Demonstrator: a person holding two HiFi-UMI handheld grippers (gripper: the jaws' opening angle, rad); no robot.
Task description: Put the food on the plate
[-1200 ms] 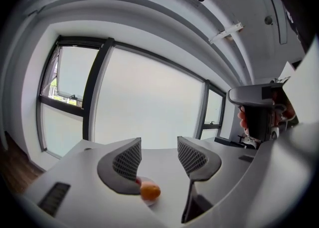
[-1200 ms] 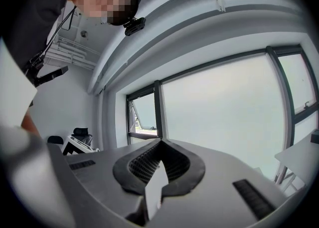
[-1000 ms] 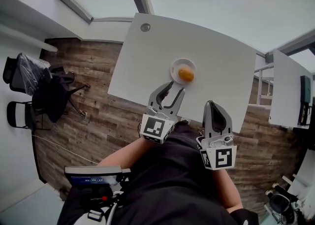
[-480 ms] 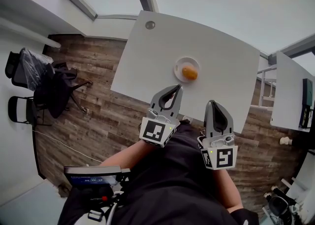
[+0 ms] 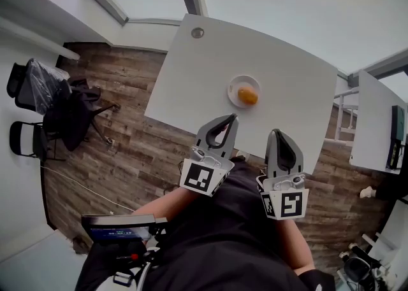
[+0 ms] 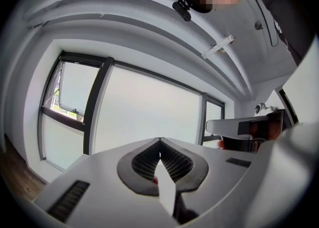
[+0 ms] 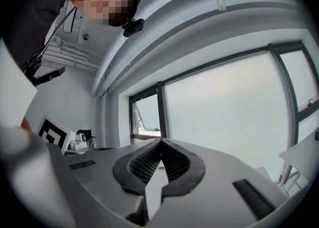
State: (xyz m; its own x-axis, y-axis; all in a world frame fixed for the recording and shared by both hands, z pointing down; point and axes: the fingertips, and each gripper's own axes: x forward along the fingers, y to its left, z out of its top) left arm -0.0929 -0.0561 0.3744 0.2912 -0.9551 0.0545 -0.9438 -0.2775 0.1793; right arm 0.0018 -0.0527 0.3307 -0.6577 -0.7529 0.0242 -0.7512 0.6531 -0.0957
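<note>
Nearest to me, the left gripper (image 5: 233, 118) and right gripper (image 5: 275, 132) are held side by side above the person's lap, both pointing toward the table (image 5: 204, 67).

- **Left gripper view:** jaws together, tip to tip, nothing between them.
- **Right gripper view:** same condition, jaws closed and empty.

In the head view both tips overlap the table's near edge. I see bare white tabletop on every side of the plate (image 5: 234, 84), with the widest free surface to its left and beyond it. Wooden floor (image 5: 108, 124) lies open left of the table. Chairs (image 5: 44, 105) stand well apart at far left, and a second table (image 5: 373, 124) is cut off at right.

Both gripper views show only a window (image 6: 144, 107) and ceiling; neither shows the plate.

The food (image 5: 248, 95) lies on the small round white plate, ahead of both grippers and apart from them. It is one rounded orange-brown piece; I cannot tell what kind.
</note>
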